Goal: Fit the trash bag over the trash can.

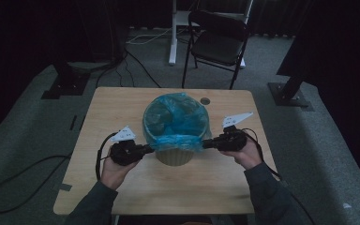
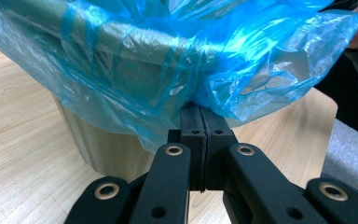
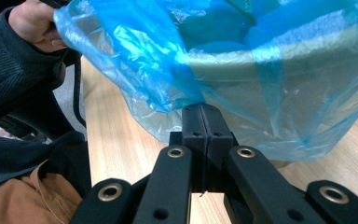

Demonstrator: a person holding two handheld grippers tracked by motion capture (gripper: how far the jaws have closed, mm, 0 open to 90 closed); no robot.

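The bin (image 1: pixel 174 154) stood mid-surface (image 1: pixel 122 103), nearer the front edge; both tongs, left (image 1: pixel 149 149) and right (image 1: pixel 206 143), were clenched on the bag's (image 1: pixel 176 117) overhanging rim; next, probably, pulling it snug down evenly.

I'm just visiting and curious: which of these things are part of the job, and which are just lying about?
Part of the job:
- blue bag, its overhang pinched on both sides
- bin it lines
- left gripper, jaws shut on the bag
- right gripper, likewise

Just lying about:
- folding chair
- floor cables
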